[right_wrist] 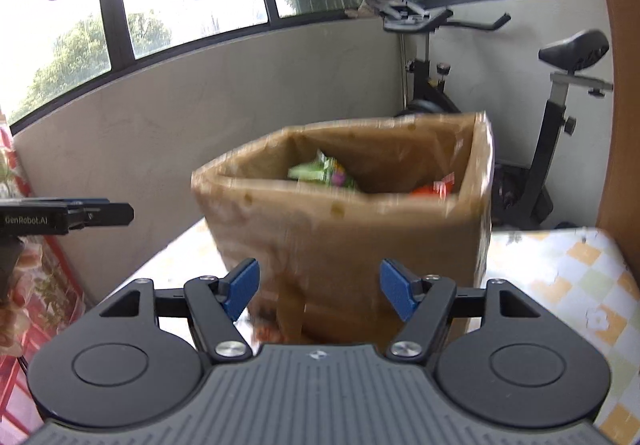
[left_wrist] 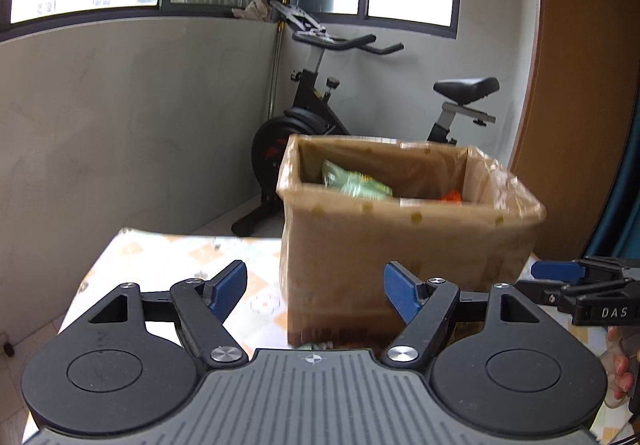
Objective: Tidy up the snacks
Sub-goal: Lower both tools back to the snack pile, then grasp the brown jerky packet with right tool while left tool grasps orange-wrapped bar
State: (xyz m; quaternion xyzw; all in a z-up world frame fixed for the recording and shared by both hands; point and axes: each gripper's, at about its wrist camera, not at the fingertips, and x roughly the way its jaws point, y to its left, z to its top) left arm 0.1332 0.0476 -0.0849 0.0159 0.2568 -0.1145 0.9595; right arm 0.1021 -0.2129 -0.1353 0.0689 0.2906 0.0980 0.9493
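A brown cardboard box (left_wrist: 404,245) lined with clear plastic stands on the table; it also fills the middle of the right wrist view (right_wrist: 352,241). Inside lie a green snack packet (left_wrist: 354,185) (right_wrist: 320,173) and an orange-red packet (left_wrist: 452,198) (right_wrist: 436,189). My left gripper (left_wrist: 316,291) is open in front of the box's near left side, nothing between its blue pads. My right gripper (right_wrist: 320,291) is open too, empty, close before the box wall. The right gripper's fingers (left_wrist: 560,271) show at the right edge of the left wrist view, the left gripper's fingers (right_wrist: 96,215) at the left edge of the right wrist view.
The table (left_wrist: 160,265) (right_wrist: 560,277) wears a checked orange and white cloth. Behind it stands an exercise bike (left_wrist: 360,105) (right_wrist: 520,125) by a grey wall under windows. A wooden panel (left_wrist: 580,85) rises at the right. A hand (left_wrist: 620,365) shows at the right edge.
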